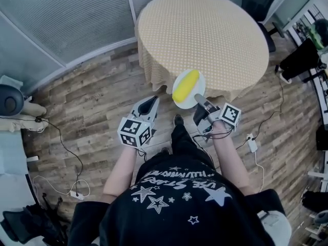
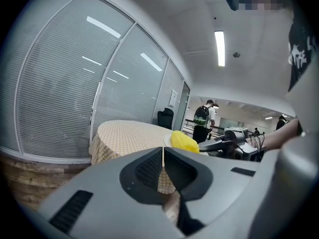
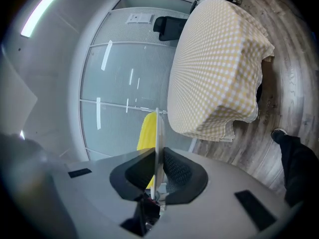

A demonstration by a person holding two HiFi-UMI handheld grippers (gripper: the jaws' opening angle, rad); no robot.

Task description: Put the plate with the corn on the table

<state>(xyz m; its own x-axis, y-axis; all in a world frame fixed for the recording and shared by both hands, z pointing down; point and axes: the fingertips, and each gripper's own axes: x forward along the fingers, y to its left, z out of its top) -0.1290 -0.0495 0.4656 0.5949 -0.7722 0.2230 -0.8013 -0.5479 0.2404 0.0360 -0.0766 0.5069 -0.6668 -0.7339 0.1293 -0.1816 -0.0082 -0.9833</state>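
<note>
A white plate carrying a yellow corn cob hangs in the air at the near edge of the round table. My right gripper is shut on the plate's rim. In the right gripper view the plate stands edge-on between the jaws, with the corn on its left side. My left gripper is to the left of the plate, shut and holding nothing. The left gripper view shows the corn over the table, and the closed left gripper.
The table's yellow checked cloth hangs down its sides. Black office chairs stand behind the table. Cables and a power strip lie on the wooden floor. A glass partition runs at the back left. A person with a backpack stands far off.
</note>
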